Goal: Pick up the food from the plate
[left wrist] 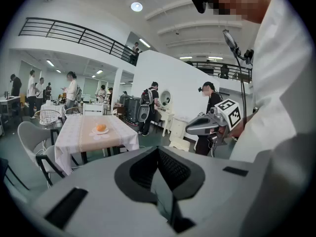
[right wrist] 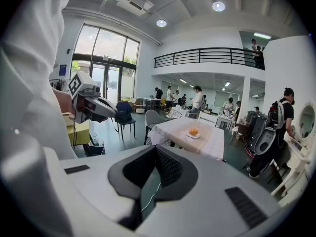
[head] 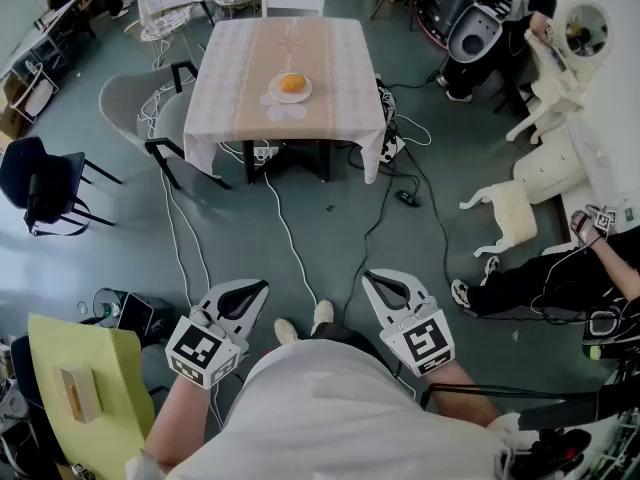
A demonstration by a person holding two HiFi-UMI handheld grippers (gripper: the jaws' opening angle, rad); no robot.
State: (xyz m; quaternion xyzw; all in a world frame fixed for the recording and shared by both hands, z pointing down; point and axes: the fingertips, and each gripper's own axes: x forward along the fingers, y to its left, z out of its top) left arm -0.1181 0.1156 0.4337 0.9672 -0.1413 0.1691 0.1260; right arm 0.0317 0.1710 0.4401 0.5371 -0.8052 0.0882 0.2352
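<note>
The food [head: 292, 84] is far away, straight ahead of the person and across the floor. It sits on a small white plate [head: 305, 93], in the middle of a table [head: 240, 68] with a pale cloth on it. The left gripper [head: 257, 289] and the right gripper [head: 372, 279] are both held low, close to the person's body, and they point toward the table. Both are well apart from the food. The food lines up a little more with the left gripper than with the right one, but neither can reach it from here. I think the person has to walk to the table first. The food looks round and orange, so it has no long side to line up with. Each gripper has its jaws pressed together with nothing between them. I count one piece of food, one plate, one table with food on it, and two grippers.
</note>
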